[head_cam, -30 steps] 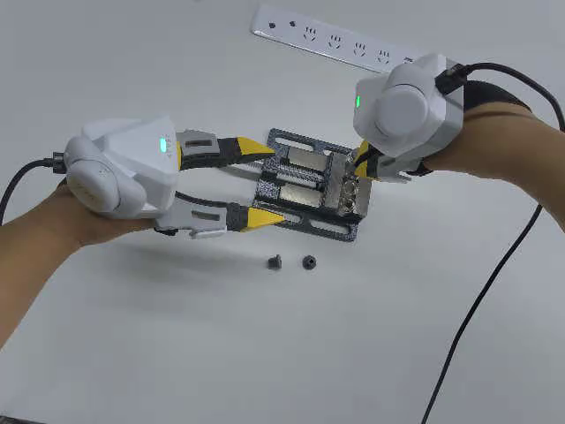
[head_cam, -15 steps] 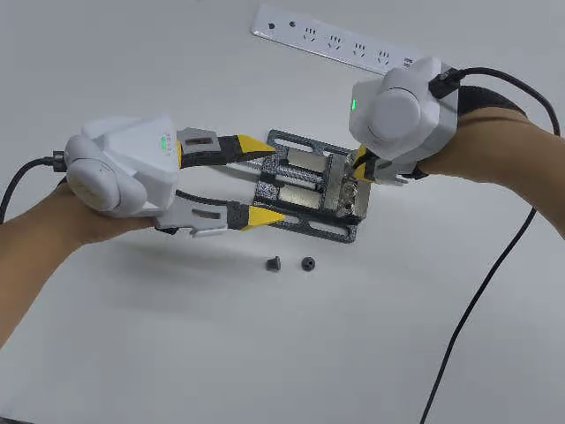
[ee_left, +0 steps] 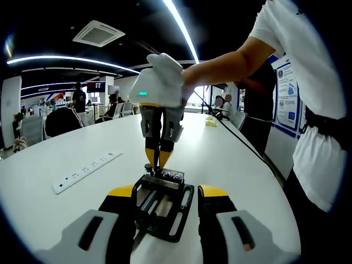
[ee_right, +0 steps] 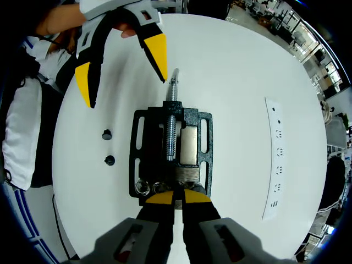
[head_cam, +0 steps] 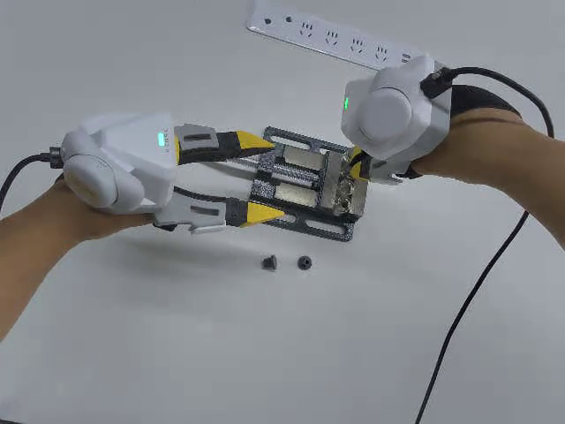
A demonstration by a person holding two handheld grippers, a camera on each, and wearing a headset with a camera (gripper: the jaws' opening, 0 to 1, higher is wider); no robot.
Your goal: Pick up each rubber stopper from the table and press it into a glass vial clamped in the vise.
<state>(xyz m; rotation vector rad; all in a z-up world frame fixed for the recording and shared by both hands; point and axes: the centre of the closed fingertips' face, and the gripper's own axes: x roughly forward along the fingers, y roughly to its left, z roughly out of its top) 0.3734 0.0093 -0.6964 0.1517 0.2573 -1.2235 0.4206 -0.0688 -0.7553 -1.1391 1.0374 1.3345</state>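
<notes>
The white right gripper [head_cam: 357, 168], jaws together, bears down on clear glass vials [ee_right: 149, 188] at the right end of the black metal vise [head_cam: 305, 161], probably seating a stopper; whether it pinches one is hidden. The white left gripper [head_cam: 259, 177] hangs agape. Next, two small black rubber stoppers [head_cam: 305, 262] lying near the vise need a careful pinch.

head: above, down | left: low, level | right: overhead, near | shared: vise [head_cam: 300, 190]

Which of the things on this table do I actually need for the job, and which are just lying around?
Job: vise; glass vials clamped in it; two rubber stoppers on the table.
Lying about: power strip; black cable.
</notes>
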